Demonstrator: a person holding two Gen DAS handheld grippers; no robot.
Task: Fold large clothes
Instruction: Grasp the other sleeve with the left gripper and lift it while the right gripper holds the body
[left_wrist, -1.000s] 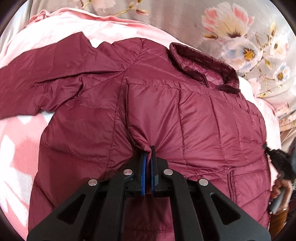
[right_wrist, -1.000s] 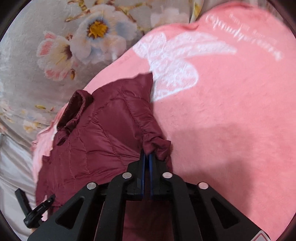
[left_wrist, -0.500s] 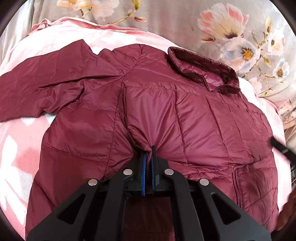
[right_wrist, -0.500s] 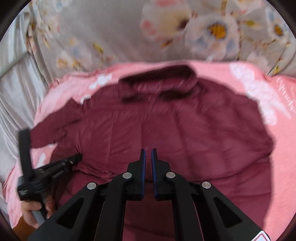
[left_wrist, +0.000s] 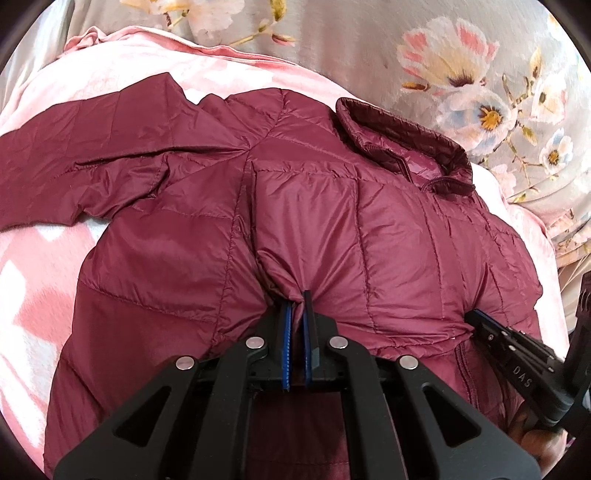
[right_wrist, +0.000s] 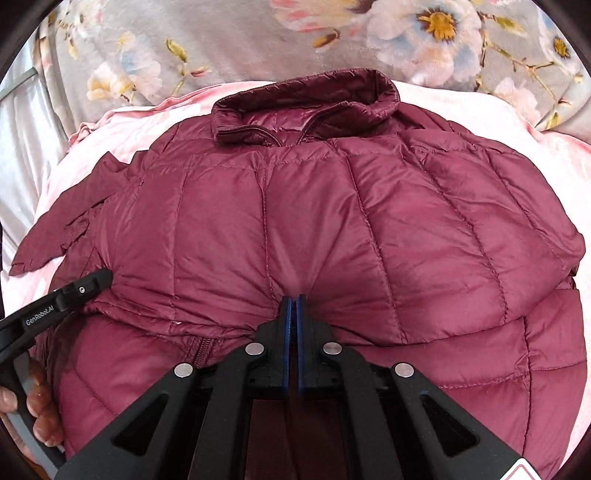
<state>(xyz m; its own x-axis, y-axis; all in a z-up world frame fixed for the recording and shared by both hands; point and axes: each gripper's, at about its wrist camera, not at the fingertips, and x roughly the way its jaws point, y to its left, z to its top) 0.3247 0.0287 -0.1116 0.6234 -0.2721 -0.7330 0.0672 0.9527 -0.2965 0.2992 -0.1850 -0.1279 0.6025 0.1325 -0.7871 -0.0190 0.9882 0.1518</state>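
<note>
A maroon quilted jacket (left_wrist: 369, 229) lies front up on a pink blanket, collar (left_wrist: 406, 140) at the far end. One sleeve (left_wrist: 74, 155) stretches out to the left. My left gripper (left_wrist: 297, 306) is shut on a pinched ridge of the jacket's front. In the right wrist view the jacket (right_wrist: 332, 221) fills the frame, its right side folded over the front. My right gripper (right_wrist: 294, 301) rests its tips on the folded panel; its jaws are closing, pads together, no fabric seen between them. Each gripper shows in the other's view: right gripper (left_wrist: 476, 317), left gripper (right_wrist: 103, 277).
The pink blanket (left_wrist: 37, 277) covers the bed around the jacket. A grey floral cloth (right_wrist: 221, 44) rises behind the collar (right_wrist: 306, 99). A white sheet (right_wrist: 22, 129) lies at the far left. A person's hand (right_wrist: 37, 406) holds the left gripper's handle.
The right gripper let go of the sleeve cuff, swung over to the middle of the jacket's front and closed there. The left gripper kept its pinch in place.
</note>
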